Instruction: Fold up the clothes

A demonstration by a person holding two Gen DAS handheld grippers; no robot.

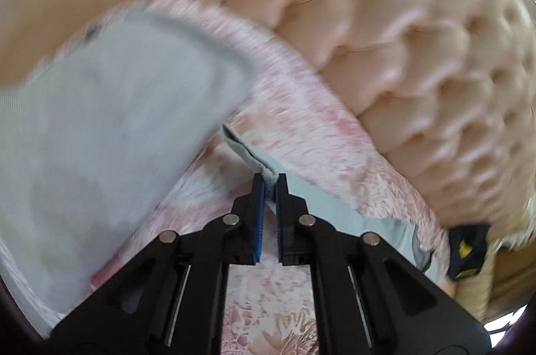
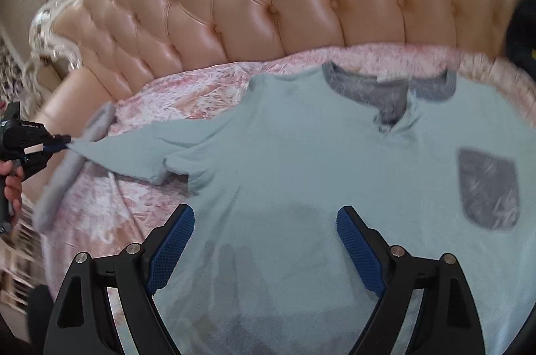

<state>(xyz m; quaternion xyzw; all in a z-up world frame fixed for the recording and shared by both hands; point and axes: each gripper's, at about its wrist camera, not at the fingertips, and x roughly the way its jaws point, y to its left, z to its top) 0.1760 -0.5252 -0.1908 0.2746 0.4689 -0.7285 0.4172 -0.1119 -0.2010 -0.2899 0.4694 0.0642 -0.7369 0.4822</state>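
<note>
While the left tongs (image 1: 270, 179) pinch the edge of the sleeve (image 2: 134, 150) between their blue pads, the right tongs (image 2: 264, 249) hang wide apart above the shirt's lower front, gripping nothing. The left pair is closed on the cloth, and the sleeve is drawn out taut from the shoulder towards them, lifted a little off the bed (image 2: 201, 86).

From where the right tongs hover, the shirt (image 2: 318, 154) spreads directly ahead and beneath, collar (image 2: 432, 86) farthest away near the tufted headboard (image 2: 268, 3), hem nearest. Its long axis runs from the tongs straight up to the collar; the held sleeve sticks out sideways to the left, across that axis. The left hand (image 2: 11, 184) is plainly the nearer one to that sleeve, so I would judge the coming move to be carrying the sleeve inward over the chest, towards the right tongs, which look placed to steady the body.

The shirt lies front up on the pink floral bedspread, pale blue-green with a darker grey collar band, a short open placket and a grey chest pocket (image 2: 489, 190). It is mostly flat, with a few creases at the armpit. Soft knit like this will sag and bunch if dragged rather than lifted.
</note>
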